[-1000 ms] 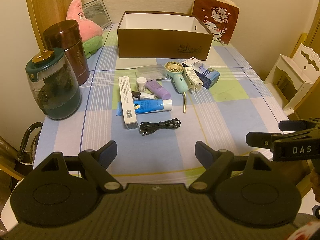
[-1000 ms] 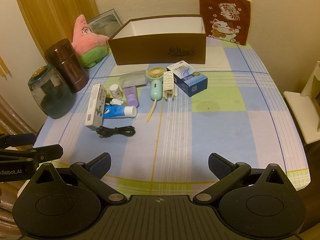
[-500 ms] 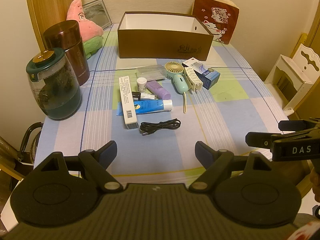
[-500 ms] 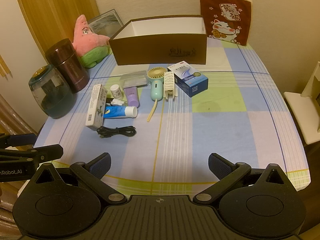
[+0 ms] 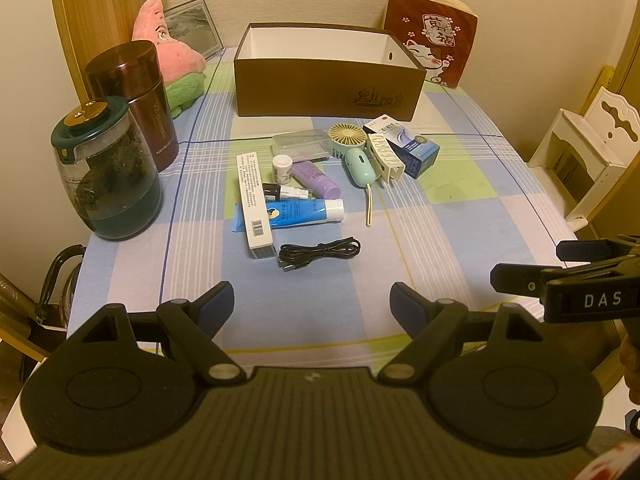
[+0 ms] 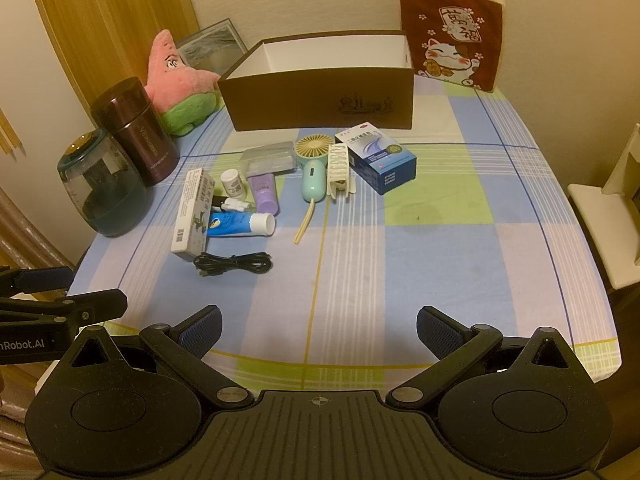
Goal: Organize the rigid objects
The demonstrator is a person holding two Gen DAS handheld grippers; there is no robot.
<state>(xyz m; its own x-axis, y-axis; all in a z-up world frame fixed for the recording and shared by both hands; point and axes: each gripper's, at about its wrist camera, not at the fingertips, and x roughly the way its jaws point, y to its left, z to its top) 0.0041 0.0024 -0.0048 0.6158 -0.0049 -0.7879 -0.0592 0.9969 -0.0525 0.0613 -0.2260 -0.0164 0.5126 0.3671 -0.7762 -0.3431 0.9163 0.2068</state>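
- Hovering over the near edge of the checked tablecloth, the left gripper had its jaws spread wide and gripped nothing.
- Likewise the right gripper was spread apart and empty, low above the cloth's near edge; in the left wrist view it showed at 3 o'clock.
- At 12 o'clock in both views stood the brown box, open at the top with a white inside; nothing could be seen in it.
- Just in front of the box lay the cluster of small things: a clear plastic case, a mint handheld fan, a cream hair claw and a blue medicine carton.
- Toward 11 o'clock of that cluster lay a long white carton, with a small white bottle, a purple tube and a blue tube beside it.
- Nearest the grippers, a coiled black cable rested on the cloth, just beside the long carton's near end.
- At 10 o'clock stood a glass jar with a green lid and a dark red flask, with a pink plush star behind them.
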